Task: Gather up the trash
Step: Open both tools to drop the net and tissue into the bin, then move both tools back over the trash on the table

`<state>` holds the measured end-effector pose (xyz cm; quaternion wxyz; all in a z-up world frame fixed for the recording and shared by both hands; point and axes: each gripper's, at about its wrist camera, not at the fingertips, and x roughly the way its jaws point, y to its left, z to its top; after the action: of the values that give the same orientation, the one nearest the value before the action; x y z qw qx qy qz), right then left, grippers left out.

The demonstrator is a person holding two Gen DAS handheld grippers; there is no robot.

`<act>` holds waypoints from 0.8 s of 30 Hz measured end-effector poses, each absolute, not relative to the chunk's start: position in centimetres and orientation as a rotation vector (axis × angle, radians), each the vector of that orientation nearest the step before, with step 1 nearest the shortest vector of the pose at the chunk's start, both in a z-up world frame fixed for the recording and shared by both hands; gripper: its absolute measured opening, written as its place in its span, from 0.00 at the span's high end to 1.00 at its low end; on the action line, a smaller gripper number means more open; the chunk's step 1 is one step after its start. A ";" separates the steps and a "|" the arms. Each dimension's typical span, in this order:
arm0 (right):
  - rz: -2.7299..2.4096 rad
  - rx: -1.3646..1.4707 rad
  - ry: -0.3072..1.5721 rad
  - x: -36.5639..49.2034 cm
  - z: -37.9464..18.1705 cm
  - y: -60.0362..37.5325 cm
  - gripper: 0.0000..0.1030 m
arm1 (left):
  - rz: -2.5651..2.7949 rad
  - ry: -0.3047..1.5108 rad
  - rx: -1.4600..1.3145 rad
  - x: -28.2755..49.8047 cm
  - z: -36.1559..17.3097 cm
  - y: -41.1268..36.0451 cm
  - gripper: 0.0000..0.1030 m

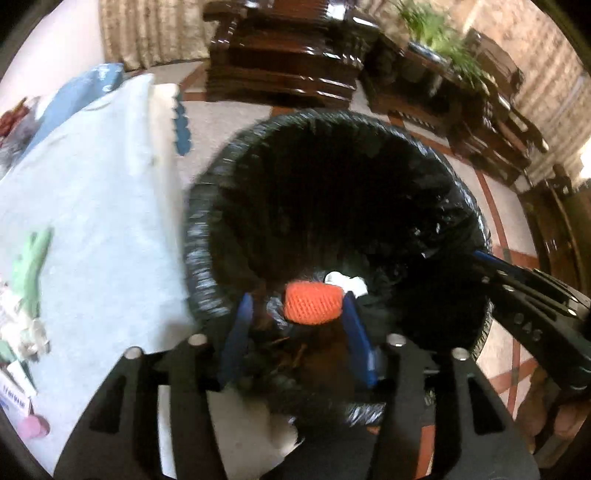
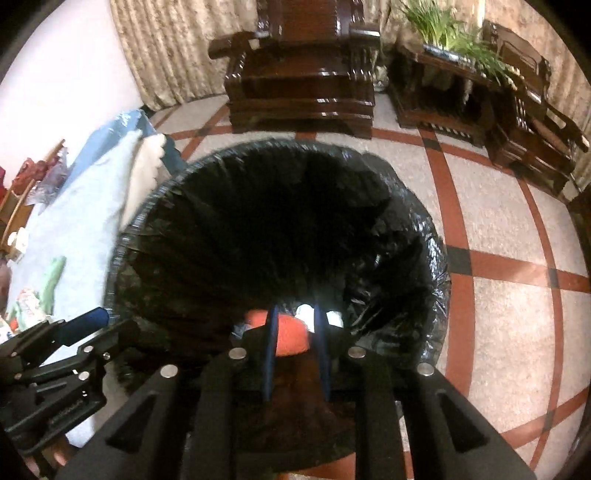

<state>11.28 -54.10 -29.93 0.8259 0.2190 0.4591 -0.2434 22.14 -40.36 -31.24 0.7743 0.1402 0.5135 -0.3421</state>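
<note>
A: Where are the two grippers?

B: Both hang over the open mouth of a bin [image 1: 332, 206] lined with a black bag. The left gripper [image 1: 299, 314] has its blue fingers [image 1: 240, 332] spread, nothing pinched between them. The right gripper [image 2: 295, 332] has its blue fingers [image 2: 271, 343] set closer but with a clear gap, also gripping nothing.

A: And the trash?

B: An orange knitted roll [image 1: 312, 302] lies down inside the bin near its closest wall, seen through the gap of the left jaws. Just behind it sit white crumpled scraps [image 1: 347, 282]. From the right camera the same roll shows behind the left-hand finger, and the white scraps appear beyond the fingertips.

A: What is beside the bin?

B: A table under a pale blue cloth [image 1: 92, 206] stands against the bin's left rim. Near the table's near-left edge lie a green wrapper [image 1: 31, 266], some crumpled packets, and a pink cap [image 1: 33, 426] at the near corner. They are blurred, so I cannot tell more.

A: Anything farther off?

B: A dark wooden armchair [image 2: 299, 74] stands on the tiled floor beyond the bin, and a green plant [image 2: 450, 33] sits on a wooden stand to its right.
</note>
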 end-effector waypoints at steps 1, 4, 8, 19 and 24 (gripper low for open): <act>-0.508 0.455 0.957 11.1 -29.1 -53.7 0.81 | -0.730 1.099 0.293 22.1 -30.6 -39.5 0.44; -0.481 0.426 0.913 10.8 -26.8 -51.8 0.78 | -0.698 1.046 0.253 22.0 -28.2 -36.3 0.43; -0.422 0.340 0.832 10.6 -22.8 -47.1 0.72 | -0.613 0.947 0.218 21.8 -24.6 -30.6 0.34; -0.174 0.265 0.773 14.3 -19.1 -33.9 0.68 | -0.269 0.856 0.072 21.9 -20.3 -9.9 0.24; -0.061 0.227 0.790 16.2 -20.0 -27.6 0.68 | -0.154 0.844 0.071 20.9 -21.5 -3.3 0.24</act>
<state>16.23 -27.61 -19.99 0.9162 0.1105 0.3839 -0.0297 20.92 -3.28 -21.55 0.9089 0.0342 0.4089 -0.0746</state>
